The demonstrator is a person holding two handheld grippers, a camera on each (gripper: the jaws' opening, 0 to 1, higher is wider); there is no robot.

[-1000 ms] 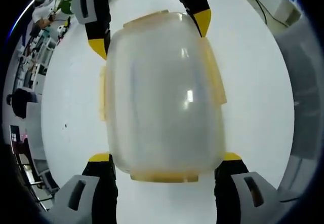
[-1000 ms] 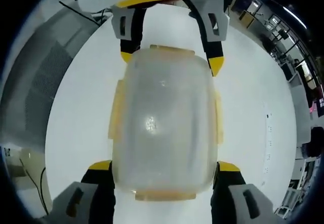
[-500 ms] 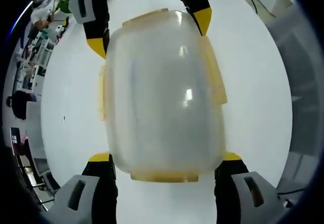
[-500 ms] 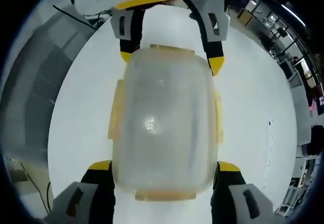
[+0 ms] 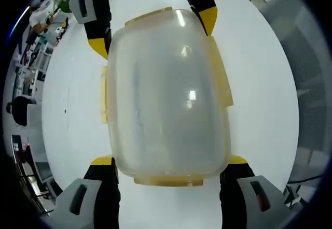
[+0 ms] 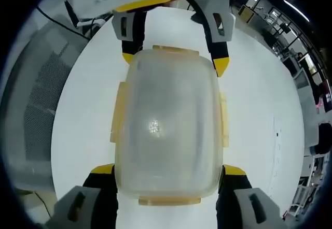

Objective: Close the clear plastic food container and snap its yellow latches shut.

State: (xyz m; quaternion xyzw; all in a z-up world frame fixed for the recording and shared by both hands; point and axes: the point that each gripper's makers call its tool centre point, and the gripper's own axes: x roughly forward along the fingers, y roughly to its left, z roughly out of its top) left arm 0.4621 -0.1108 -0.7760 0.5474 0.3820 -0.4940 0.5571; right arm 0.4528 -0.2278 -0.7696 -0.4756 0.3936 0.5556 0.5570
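The clear plastic food container [image 5: 166, 94], lid on, sits between both grippers above the white table [image 5: 259, 110]. Pale yellow latches run along its edges, one on the right side [image 5: 220, 81] and one at the near end [image 5: 168, 180]; whether they are snapped down I cannot tell. My left gripper [image 5: 169, 160] is shut on the near end, its yellow-tipped jaws pressed to both corners. My right gripper [image 5: 153, 32] clasps the far end. In the right gripper view the same container [image 6: 168, 120] is held by my right gripper [image 6: 168, 170], with my left gripper [image 6: 175, 61] opposite it.
The round white table [image 6: 259, 115] lies under the container. A grey perforated surface [image 6: 36, 104] borders it on one side. An office area with desks and a seated person [image 5: 21, 107] lies beyond the table's edge.
The background has swung around in both views while the container keeps its place between the jaws. Both hands have turned together with it. The grip is unchanged.
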